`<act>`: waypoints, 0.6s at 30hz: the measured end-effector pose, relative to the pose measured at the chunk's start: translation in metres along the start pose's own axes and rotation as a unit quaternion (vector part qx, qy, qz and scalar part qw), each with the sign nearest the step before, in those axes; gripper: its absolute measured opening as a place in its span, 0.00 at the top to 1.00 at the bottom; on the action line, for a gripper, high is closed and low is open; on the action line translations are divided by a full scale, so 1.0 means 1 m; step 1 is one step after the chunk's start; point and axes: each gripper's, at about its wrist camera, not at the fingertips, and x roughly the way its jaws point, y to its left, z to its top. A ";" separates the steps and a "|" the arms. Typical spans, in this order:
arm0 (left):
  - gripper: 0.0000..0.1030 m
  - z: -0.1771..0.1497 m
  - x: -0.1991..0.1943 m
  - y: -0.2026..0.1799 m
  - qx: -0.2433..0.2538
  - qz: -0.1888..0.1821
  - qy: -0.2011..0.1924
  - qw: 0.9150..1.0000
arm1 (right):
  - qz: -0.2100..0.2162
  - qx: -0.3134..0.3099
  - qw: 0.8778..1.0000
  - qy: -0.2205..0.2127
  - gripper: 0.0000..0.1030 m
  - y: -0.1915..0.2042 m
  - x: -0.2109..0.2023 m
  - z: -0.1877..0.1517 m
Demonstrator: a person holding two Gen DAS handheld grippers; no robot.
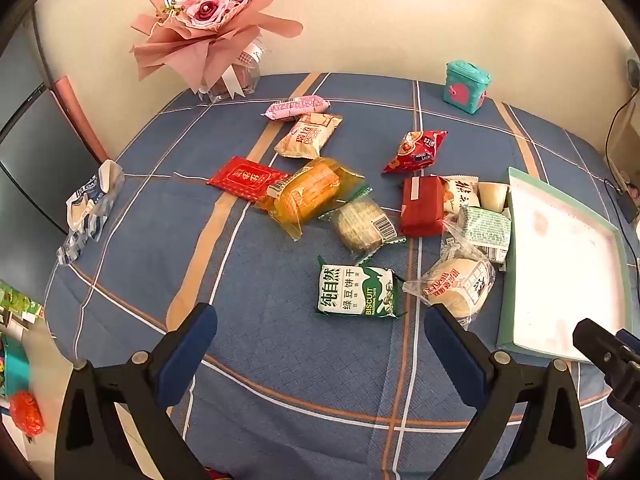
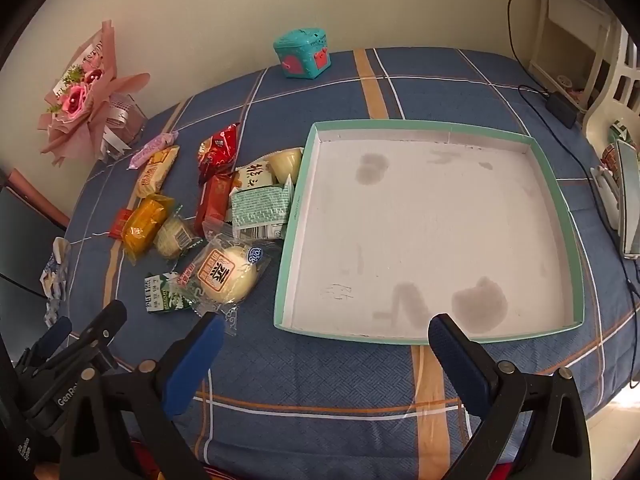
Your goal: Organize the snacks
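Your left gripper and right gripper gape, holding nothing; the biscuit pack lies lengthwise toward the tray.

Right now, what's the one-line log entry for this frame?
stage: start | left gripper: open, empty | right gripper: open, empty | tray: no snacks inside | snacks: loose on tablecloth, left of tray

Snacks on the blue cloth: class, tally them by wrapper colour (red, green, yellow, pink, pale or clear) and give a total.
Red packets: 3
Green packets: 2
Yellow packet: 1
Pink packet: 1
Pale or clear snacks: 5
Total: 12
Crumpled blue-white wrapper left out.
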 end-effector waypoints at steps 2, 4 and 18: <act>0.00 0.000 0.000 0.000 0.000 -0.002 -0.001 1.000 | 0.001 -0.001 1.000 0.000 0.00 0.001 0.000 0.000; 0.00 0.000 -0.001 -0.001 0.001 -0.001 -0.001 1.000 | 0.003 -0.002 1.000 0.001 0.00 0.001 -0.001 0.000; 0.00 0.001 -0.003 0.002 -0.001 -0.005 0.001 1.000 | 0.005 -0.002 1.000 -0.002 0.00 0.002 -0.002 0.000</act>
